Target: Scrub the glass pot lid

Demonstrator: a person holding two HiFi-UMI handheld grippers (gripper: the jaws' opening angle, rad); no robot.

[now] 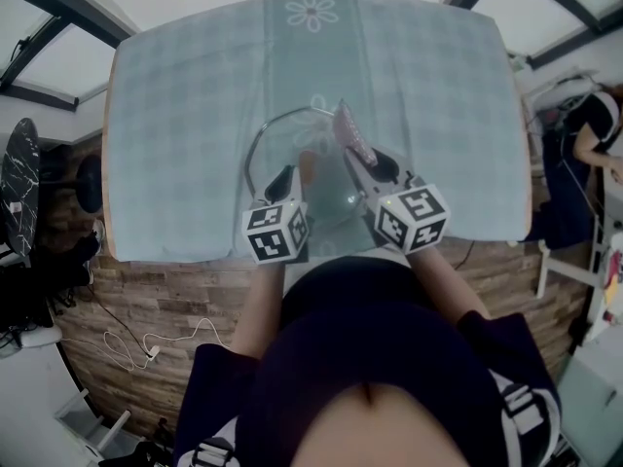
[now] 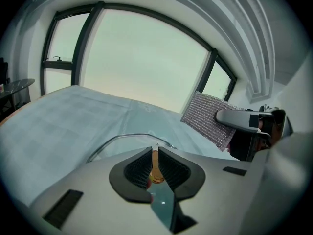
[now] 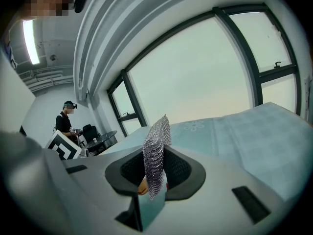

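A person stands at a desk (image 1: 165, 173) spread with a pale blue checked cloth (image 1: 438, 86), a two-jaw gripper in each hand. The left gripper (image 1: 285, 175) is closed tight on the thin orange-brown handle of a glass lid (image 1: 297, 136). The lid sits over the middle of the desk, near its front edge, and its metal rim arcs up and away from the jaws. In the left gripper view the same rim (image 2: 124, 137) curves just beyond the closed jaws.

The right gripper (image 1: 356, 159) is clamped on a chain-mail scrubber (image 1: 349, 132). The scrubber stands upright out of the jaws, just beside the lid's right rim. Whether mesh and glass touch cannot be made out. In the right gripper view the mesh (image 3: 156, 153) rises between the black pads, with a flower print (image 3: 194, 126) on the cloth behind it.

Large windows (image 2: 142, 58) run along the far wall. A second person (image 3: 65, 120) stands by a small table in the background, and a white cable (image 1: 146, 343) trails across the wooden floor (image 1: 165, 295).
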